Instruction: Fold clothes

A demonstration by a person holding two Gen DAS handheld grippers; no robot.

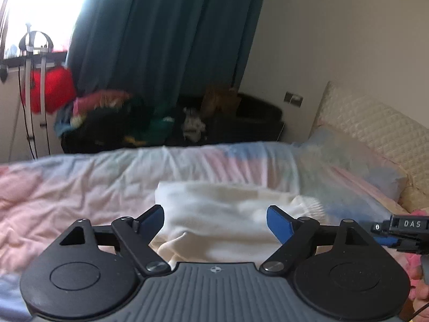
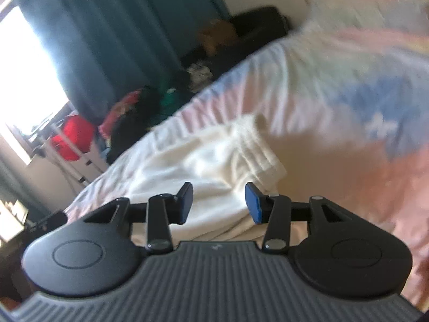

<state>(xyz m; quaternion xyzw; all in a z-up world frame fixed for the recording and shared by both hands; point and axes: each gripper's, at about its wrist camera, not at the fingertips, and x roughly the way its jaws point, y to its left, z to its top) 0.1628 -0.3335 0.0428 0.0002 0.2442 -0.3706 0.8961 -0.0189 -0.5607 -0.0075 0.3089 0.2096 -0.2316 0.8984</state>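
Note:
A cream white garment (image 1: 214, 214) lies partly folded on the pastel bedspread (image 1: 80, 182), with a ribbed cuff (image 1: 311, 209) at its right. My left gripper (image 1: 215, 221) is open and empty just above its near edge. In the right wrist view the same garment (image 2: 203, 161) lies on the bed with its ribbed hem (image 2: 257, 155) toward the right. My right gripper (image 2: 219, 202) is open and empty above the garment's near part. The right gripper's body (image 1: 402, 230) shows at the right edge of the left wrist view.
A pillow (image 1: 356, 161) and quilted headboard (image 1: 380, 123) are at the right. Beyond the bed are a pile of coloured clothes (image 1: 107, 115), a dark sofa (image 1: 249, 118), teal curtains (image 1: 166, 32), a red bag (image 1: 51, 91) and a bright window.

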